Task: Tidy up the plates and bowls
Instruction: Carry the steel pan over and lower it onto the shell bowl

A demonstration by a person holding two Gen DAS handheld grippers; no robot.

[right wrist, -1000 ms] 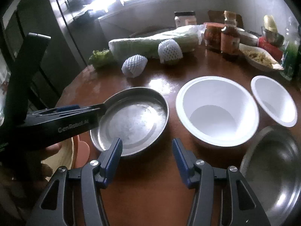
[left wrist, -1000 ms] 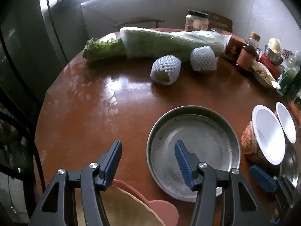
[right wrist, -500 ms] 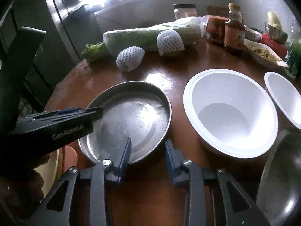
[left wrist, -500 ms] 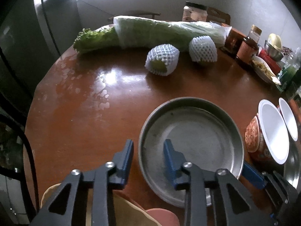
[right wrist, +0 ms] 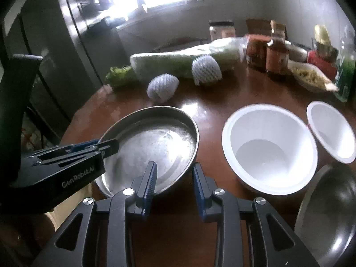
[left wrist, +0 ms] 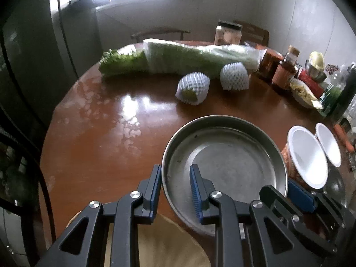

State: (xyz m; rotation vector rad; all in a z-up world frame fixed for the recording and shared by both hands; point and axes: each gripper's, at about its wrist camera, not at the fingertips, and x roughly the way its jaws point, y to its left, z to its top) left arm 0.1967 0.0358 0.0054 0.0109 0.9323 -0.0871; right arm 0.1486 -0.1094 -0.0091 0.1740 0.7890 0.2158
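A round metal plate (left wrist: 222, 155) (right wrist: 155, 142) is held over the brown table's near side, tilted a little. My left gripper (left wrist: 175, 184) is shut on its left rim, one finger inside the plate and one outside; the right wrist view shows it at the left (right wrist: 106, 145). My right gripper (right wrist: 174, 178) is shut on the plate's near right rim and shows at the right of the left wrist view (left wrist: 298, 191). To the right stand a large white bowl (right wrist: 267, 149) with an orange patterned outside, a small white bowl (right wrist: 331, 131) and a steel bowl (right wrist: 329, 211).
A wrapped cabbage (left wrist: 189, 57) and two foam-netted fruits (left wrist: 192, 87) lie at the back of the table (left wrist: 106, 138). Jars and bottles (left wrist: 284, 71) crowd the far right. A yellowish round thing (left wrist: 155, 244) lies under my left gripper. A dark fridge stands at the left.
Both grippers went from open to shut on the metal plate's rim. The right gripper came forward to the rim. The plate now sits a little raised and tilted.
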